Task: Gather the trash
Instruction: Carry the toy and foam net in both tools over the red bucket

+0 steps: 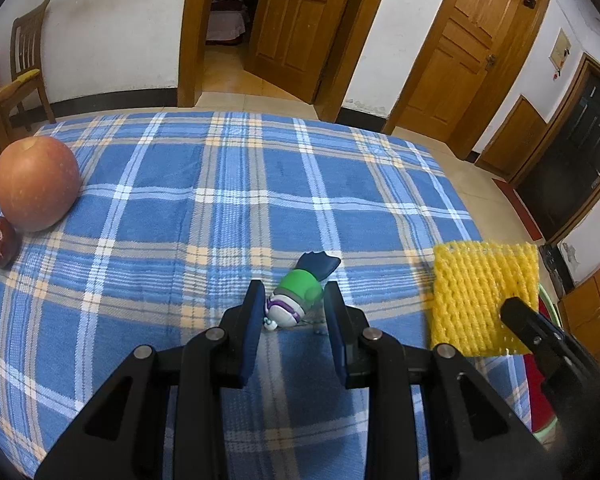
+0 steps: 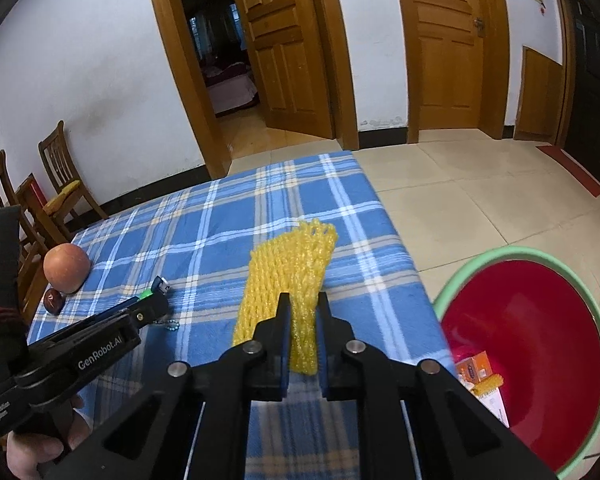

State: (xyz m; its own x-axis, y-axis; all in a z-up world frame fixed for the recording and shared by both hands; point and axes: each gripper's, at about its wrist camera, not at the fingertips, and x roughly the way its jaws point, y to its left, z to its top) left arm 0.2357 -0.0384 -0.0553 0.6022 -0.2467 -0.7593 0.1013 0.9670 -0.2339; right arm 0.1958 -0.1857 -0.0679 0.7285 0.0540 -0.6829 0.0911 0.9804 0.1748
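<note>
Right wrist: jaws pinch yellow foam net [image 2: 296,280].

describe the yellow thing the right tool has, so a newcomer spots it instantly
On the blue plaid tablecloth, look at the right-hand edge, nearest the red basin on the floor. The yellow foam net sleeve lies there, pinched at its near end by the right tool. It is the only bright yellow, mesh-textured item on the cloth.

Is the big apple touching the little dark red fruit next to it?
Cannot tell. In the left wrist view the apple overlaps the small dark red fruit with no gap visible, but the apple may only stand behind it. The right wrist view shows them too small.
</note>
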